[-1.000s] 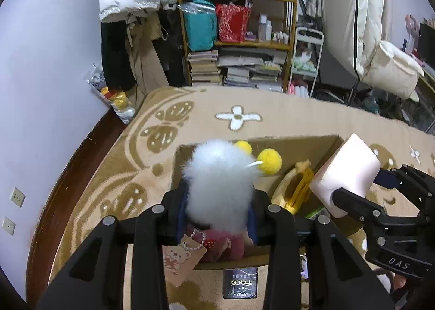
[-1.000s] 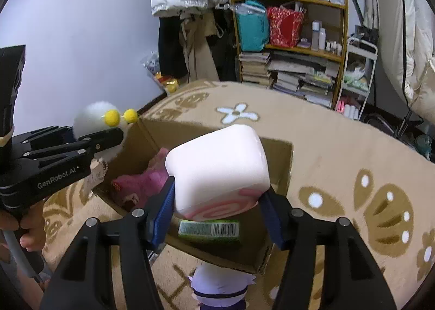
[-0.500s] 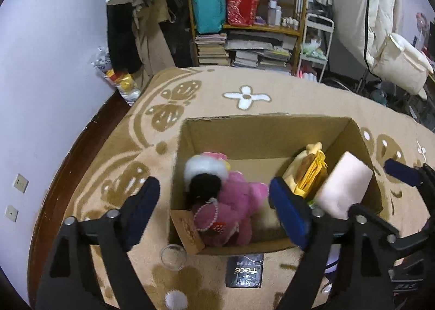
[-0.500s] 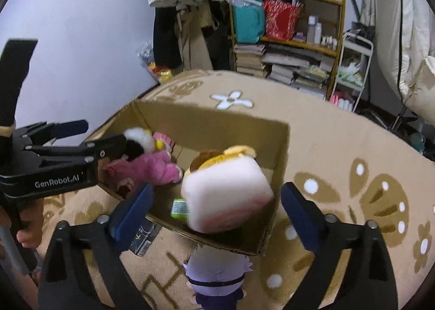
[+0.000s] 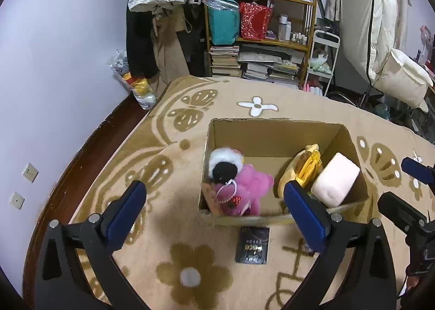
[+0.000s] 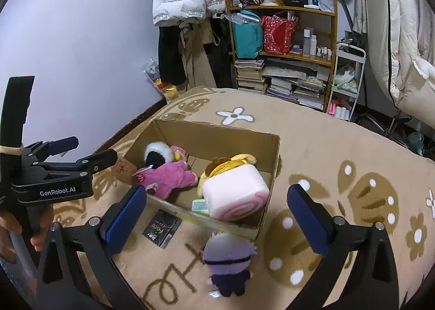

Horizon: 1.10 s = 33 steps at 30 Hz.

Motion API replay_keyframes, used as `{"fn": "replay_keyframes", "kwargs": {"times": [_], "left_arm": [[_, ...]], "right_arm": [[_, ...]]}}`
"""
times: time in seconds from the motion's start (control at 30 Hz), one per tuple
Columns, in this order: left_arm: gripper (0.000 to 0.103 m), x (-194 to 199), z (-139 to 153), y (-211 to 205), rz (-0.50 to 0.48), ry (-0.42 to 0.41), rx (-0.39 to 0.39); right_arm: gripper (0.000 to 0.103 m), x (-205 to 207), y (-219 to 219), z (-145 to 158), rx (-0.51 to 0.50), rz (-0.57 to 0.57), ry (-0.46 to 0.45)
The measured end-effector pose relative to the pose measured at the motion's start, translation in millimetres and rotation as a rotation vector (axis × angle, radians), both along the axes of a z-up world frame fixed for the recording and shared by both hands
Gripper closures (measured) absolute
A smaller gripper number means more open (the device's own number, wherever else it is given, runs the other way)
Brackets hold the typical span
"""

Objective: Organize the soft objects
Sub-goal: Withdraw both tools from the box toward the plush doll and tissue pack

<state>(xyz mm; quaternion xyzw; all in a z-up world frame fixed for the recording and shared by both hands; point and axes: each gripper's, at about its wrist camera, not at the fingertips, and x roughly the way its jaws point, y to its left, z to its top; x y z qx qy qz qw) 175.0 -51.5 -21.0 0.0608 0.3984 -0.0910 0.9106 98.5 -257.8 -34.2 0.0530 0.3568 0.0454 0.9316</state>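
Note:
An open cardboard box [image 5: 274, 126] [image 6: 217, 136] stands on the rug. In it lie a white-and-black fluffy toy [image 5: 224, 163] [image 6: 156, 153], a pink plush [image 5: 244, 190] [image 6: 171, 177], a yellow plush [image 5: 304, 168] [image 6: 231, 164] and a pink-white roll cushion [image 5: 335, 183] [image 6: 235, 193]. My left gripper [image 5: 214, 209] is open and empty, above the box's near side. My right gripper [image 6: 216, 212] is open and empty above the cushion. A purple-haired doll [image 6: 228, 263] lies on the rug in front of the box.
A black packet [image 5: 254, 244] [image 6: 161, 228] lies on the rug by the box's near wall. A beige patterned rug [image 5: 168, 147] covers the floor. A cluttered wooden shelf [image 5: 261, 38] and hanging coats stand at the back; a wall is on the left.
Both grippers opened and drew back. The fluffy toy dropped from the left gripper into the box. The roll cushion dropped from the right gripper into the box.

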Motion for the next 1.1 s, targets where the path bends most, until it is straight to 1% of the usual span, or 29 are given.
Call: {"fn": "replay_keyframes", "kwargs": {"times": [0.1,0.23,0.43,0.6,0.87,1.1], "left_arm": [[0.002,-12,6,6,0.005,-0.007,-0.010],[0.002,-29,9,12,0.013,-0.016,-0.002],[0.002,-47,4,18,0.030,0.008,0.009],[0.002,-60,0,19,0.018,0.023,0.018],[0.002,-61,-15,15,0.001,0.071,0.030],[0.002,-55,-31,7,-0.015,0.109,0.047]], "right_arm": [[0.000,-9,1,1,0.012,0.000,-0.002],[0.000,-22,6,0,0.014,0.001,0.002],[0.000,-38,11,1,0.010,-0.005,0.005],[0.000,-50,13,-2,0.007,-0.013,0.006],[0.000,-55,13,-17,0.006,-0.022,0.033],[0.000,-51,14,-41,0.011,-0.019,0.078]]}}
